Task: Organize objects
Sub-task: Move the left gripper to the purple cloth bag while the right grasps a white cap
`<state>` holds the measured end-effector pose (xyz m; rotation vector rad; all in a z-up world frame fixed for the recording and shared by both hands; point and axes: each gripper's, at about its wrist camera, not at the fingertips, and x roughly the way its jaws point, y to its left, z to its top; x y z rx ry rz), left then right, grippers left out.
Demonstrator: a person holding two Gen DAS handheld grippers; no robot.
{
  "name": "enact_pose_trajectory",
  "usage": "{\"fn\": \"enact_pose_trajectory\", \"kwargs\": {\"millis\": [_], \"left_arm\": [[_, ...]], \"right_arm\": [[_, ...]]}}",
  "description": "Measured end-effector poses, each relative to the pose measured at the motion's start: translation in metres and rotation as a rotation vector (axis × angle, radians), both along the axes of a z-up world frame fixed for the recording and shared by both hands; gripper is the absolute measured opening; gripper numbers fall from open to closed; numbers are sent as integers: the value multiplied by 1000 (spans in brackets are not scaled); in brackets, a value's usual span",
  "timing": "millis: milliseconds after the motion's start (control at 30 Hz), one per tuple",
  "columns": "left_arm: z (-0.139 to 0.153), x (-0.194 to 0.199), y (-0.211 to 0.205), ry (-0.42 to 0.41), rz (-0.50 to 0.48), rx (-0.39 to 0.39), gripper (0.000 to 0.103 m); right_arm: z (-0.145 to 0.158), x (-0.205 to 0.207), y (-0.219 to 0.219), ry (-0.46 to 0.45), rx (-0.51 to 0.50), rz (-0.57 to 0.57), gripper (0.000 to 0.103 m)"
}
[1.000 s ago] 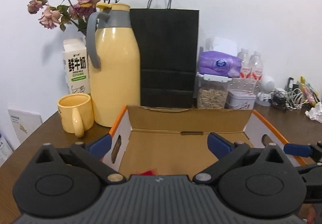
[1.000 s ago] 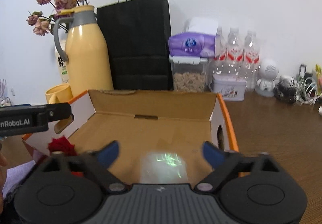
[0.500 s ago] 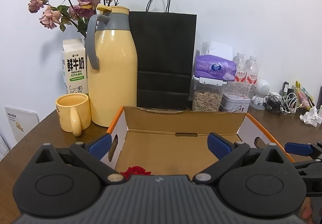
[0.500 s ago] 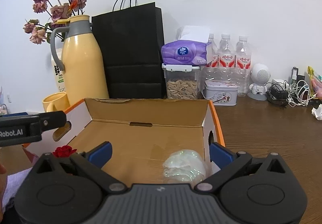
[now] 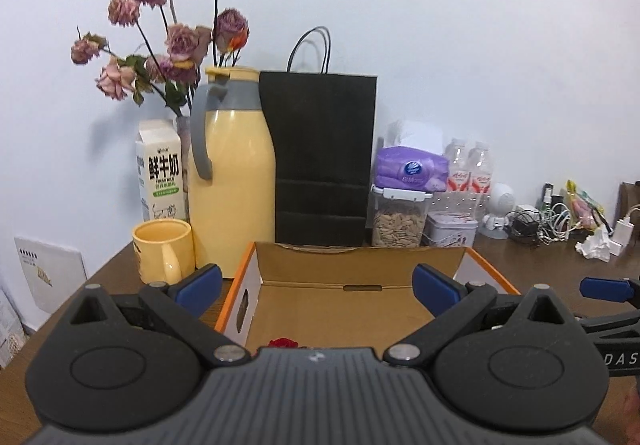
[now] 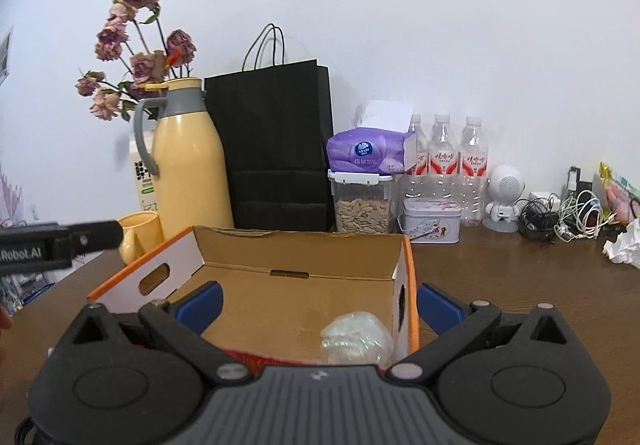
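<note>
Hovering both claws wide and empty, left claw [image 5: 316, 281] and right claw [image 6: 318, 303], I see the cardboard box [image 6: 296, 261] holding a crumpled clear wrap [image 6: 356, 337], half-hidden, and a red flower [image 5: 283, 343] barely showing.

— What sort of place is this?

— A home or small office corner: a brown wooden table [image 6: 520, 285] pushed against a plain white wall [image 6: 400, 25].

— What shows it?

— Everyday clutter along the wall. Dried roses [image 5: 176, 45], a milk carton [image 5: 160, 173], a yellow thermos jug [image 5: 236, 169] and matching mug [image 5: 162, 251], a black paper bag [image 6: 276, 149], tissues [image 6: 368, 153], a jar of seeds [image 6: 362, 201], water bottles [image 6: 444, 161], a tin [image 6: 430, 225], and tangled charger cables [image 6: 568, 217].
</note>
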<state>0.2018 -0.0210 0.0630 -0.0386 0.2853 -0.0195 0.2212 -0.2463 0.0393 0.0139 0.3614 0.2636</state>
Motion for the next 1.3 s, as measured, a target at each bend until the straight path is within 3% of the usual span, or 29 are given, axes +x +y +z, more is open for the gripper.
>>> {"fn": "enact_pose_trajectory", "kwargs": {"millis": [333,667,1000,1300], "left_arm": [[-4,-51,15,30,5,5,103],[-29,-94,38,121,68,23,103],[-50,-117,51,197,102,-15,103],[-55,-120,52,219,120,-39,103]], "right_arm": [[-6,-55,-31,18,-40,-16,103],[-38,-96,-58,126,-104,-46,103],[-66,-106,-62,215,-123,-44,103],[-74,-88,-58,242,-120,-18,83]]}}
